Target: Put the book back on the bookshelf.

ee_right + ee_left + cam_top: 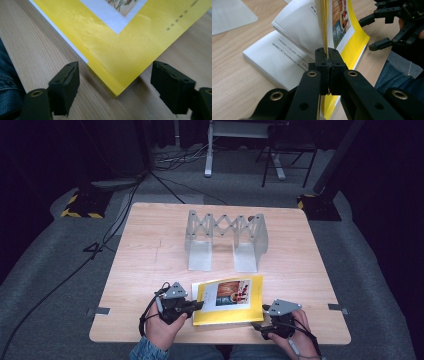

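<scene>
My left gripper (196,306) sits at the book's (230,312) 9 o'clock edge in the high view. In the left gripper view its fingers (322,65) are pinched tight on the yellow cover (359,37) plus a few pages, lifted off the rest of the pages (269,56), which lie flat w/ printed text showing. The cover stands nearly upright there, picture side facing away to the right.

My right gripper (258,321) is at the book's 4 o'clock corner in the high view, near the tabletop's (150,255) 6 o'clock edge. In the right gripper view its fingers (65,83) stand apart at medium width, one each side of the yellow corner (115,82), not touching it as far as I can tell. Nothing is gripped btw them.

The book lies on the tabletop at approx 6 o'clock from center, close to me, w/ a photo panel (231,292) on the cover. The spine edge faces my right gripper.

A grey metal folding rack (225,237) stands at 12 o'clock from the book, well apart from it, two flat feet pointing toward me. In the left gripper view one foot (229,15) shows at 10 o'clock.

My denim sleeve (147,351) shows at 6 o'clock under the left hand (162,327).
</scene>
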`<state>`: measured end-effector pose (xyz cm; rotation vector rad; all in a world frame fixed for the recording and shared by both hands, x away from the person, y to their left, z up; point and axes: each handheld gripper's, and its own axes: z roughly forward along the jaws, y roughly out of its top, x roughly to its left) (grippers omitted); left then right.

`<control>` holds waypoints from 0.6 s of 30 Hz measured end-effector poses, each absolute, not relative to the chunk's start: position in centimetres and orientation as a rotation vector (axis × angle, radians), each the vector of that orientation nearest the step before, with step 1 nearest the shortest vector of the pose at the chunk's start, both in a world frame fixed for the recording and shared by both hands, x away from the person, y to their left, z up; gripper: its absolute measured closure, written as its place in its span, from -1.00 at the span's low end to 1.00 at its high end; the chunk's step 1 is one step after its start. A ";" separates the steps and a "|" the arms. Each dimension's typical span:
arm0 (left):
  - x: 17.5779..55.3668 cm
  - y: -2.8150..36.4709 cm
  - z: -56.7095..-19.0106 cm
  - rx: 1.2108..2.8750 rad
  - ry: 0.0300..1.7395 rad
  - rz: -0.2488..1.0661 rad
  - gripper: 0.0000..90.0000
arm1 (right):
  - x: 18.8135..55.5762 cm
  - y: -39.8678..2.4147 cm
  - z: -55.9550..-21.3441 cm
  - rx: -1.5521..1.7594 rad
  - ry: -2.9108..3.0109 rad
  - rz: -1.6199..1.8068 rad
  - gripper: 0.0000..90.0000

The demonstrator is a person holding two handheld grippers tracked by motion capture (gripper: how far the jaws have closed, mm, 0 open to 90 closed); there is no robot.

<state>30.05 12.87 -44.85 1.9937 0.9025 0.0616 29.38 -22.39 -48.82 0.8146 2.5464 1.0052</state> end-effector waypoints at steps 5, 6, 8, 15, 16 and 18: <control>30.0 12.4 -43.4 1.986 0.868 0.084 0.95 | 28.6 -23.0 -47.1 0.814 2.437 1.058 -0.33; 30.0 12.3 -42.9 1.987 0.858 0.089 0.96 | 28.3 -23.0 -46.5 0.799 2.409 1.068 -0.32; 30.1 12.2 -42.7 1.994 0.853 0.089 0.96 | 28.0 -22.9 -46.2 0.784 2.399 1.077 -0.31; 30.8 11.8 -41.4 2.030 0.863 0.047 0.96 | 27.2 -21.3 -45.8 0.653 2.391 1.112 -0.40; 30.8 11.7 -41.3 2.031 0.873 0.039 0.96 | 27.3 -21.1 -45.8 0.646 2.394 1.114 -0.44; 31.1 11.6 -40.7 2.047 0.868 0.045 0.96 | 27.6 -20.5 -46.1 0.630 2.398 1.113 -0.55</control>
